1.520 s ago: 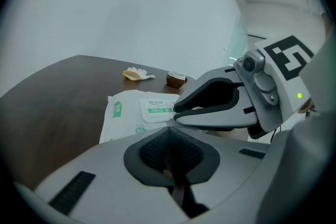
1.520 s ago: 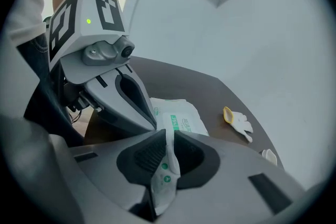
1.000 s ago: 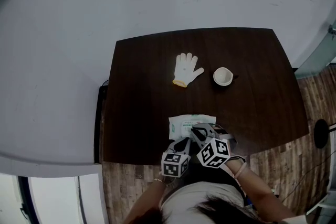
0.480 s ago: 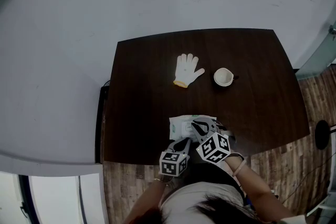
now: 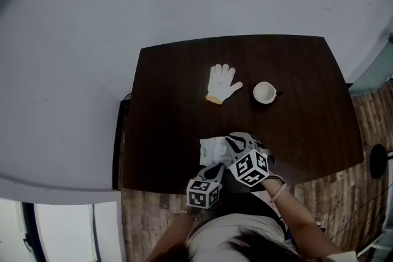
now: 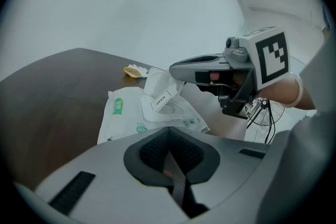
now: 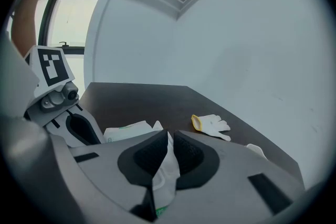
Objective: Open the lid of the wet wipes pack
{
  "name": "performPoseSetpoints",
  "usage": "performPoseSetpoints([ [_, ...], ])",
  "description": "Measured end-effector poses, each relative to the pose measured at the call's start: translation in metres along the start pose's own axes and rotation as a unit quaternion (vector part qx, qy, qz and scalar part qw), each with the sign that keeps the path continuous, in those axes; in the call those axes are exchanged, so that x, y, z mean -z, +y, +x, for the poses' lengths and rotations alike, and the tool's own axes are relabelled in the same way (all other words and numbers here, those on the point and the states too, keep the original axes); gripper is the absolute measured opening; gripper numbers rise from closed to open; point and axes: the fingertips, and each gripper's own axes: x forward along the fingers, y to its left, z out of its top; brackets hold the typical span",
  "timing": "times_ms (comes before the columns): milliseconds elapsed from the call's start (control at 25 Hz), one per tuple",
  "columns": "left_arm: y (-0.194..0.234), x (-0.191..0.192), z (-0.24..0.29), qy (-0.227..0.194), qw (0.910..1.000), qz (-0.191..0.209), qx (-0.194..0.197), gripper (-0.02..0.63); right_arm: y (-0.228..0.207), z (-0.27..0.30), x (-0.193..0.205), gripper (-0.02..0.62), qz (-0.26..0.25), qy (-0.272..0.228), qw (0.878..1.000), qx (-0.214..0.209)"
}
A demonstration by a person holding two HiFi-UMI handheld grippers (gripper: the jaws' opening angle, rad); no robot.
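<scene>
Wet wipes pack (image 5: 214,147) lies before clenched left hand-held gripper (image 6: 169,136); right hand-held gripper (image 7: 167,138) grasps its lid (image 6: 161,98).

On the desk (image 5: 172,107) the wet wipes pack (image 5: 215,147) lies at the near edge, the glove (image 5: 221,83) (left of the cup (image 5: 264,92)) behind it.

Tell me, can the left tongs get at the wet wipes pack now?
Probably yes. The pack lies bare just ahead of the left tongs; the right tongs, clamped on its lid flap, stand off to the side.
</scene>
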Motion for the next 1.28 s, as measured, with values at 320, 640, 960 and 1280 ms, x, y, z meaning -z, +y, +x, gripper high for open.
performPoseSetpoints([
  [320,0.001,-0.001,0.001,0.000,1.0000,-0.002,0.003,0.014,-0.014,0.018,0.004,0.037,0.009,0.008,1.000,-0.005],
  [640,0.002,-0.001,0.002,0.000,1.0000,-0.001,0.001,0.014,-0.025,0.035,0.013,0.038,0.030,0.018,0.999,-0.017],
  [960,0.002,-0.004,0.004,0.001,1.0000,-0.003,0.003,0.014,-0.031,0.053,0.024,0.043,0.033,0.041,0.998,-0.031],
  [1280,0.003,-0.003,0.003,0.001,1.0000,-0.003,0.005,0.014,-0.025,0.066,0.036,0.028,0.062,0.059,0.995,-0.047],
])
